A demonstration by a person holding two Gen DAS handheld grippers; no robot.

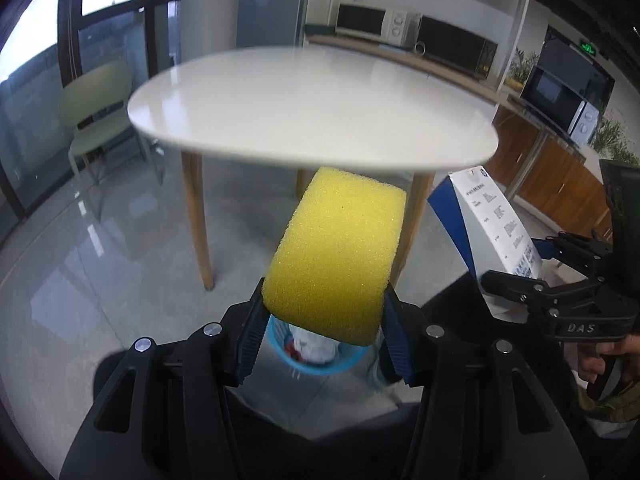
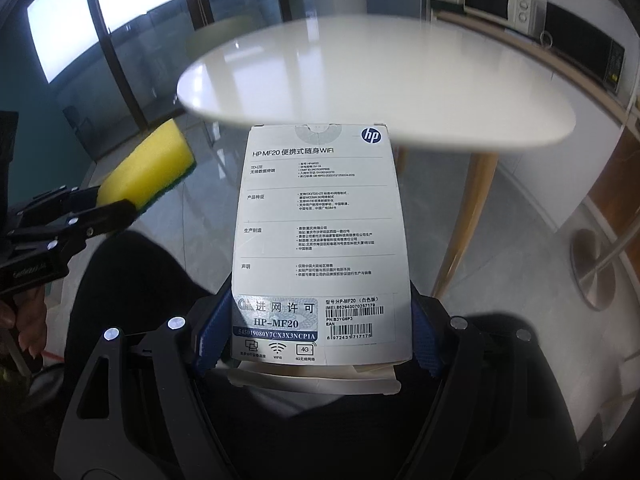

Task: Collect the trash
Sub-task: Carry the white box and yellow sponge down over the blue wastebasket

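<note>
My left gripper (image 1: 324, 344) is shut on a yellow sponge (image 1: 340, 256), which sticks out forward between its blue pads. Under the sponge, low in the left wrist view, a small blue bin (image 1: 320, 364) holds white and red rubbish. My right gripper (image 2: 324, 332) is shut on a white printed cardboard box (image 2: 320, 236) held upright by its lower end. The same box (image 1: 496, 224) appears at the right of the left wrist view, with the right gripper (image 1: 532, 280) clamped on it. In the right wrist view the sponge (image 2: 148, 168) and the left gripper (image 2: 108, 204) are at the left.
A round white table (image 1: 312, 108) on wooden legs (image 1: 198, 220) stands just ahead, above grey glossy floor tiles. A green chair (image 1: 96, 112) stands at the left by the windows. Counters with microwaves (image 1: 376, 20) line the back and right. A person's dark-clothed legs fill the foreground below both grippers.
</note>
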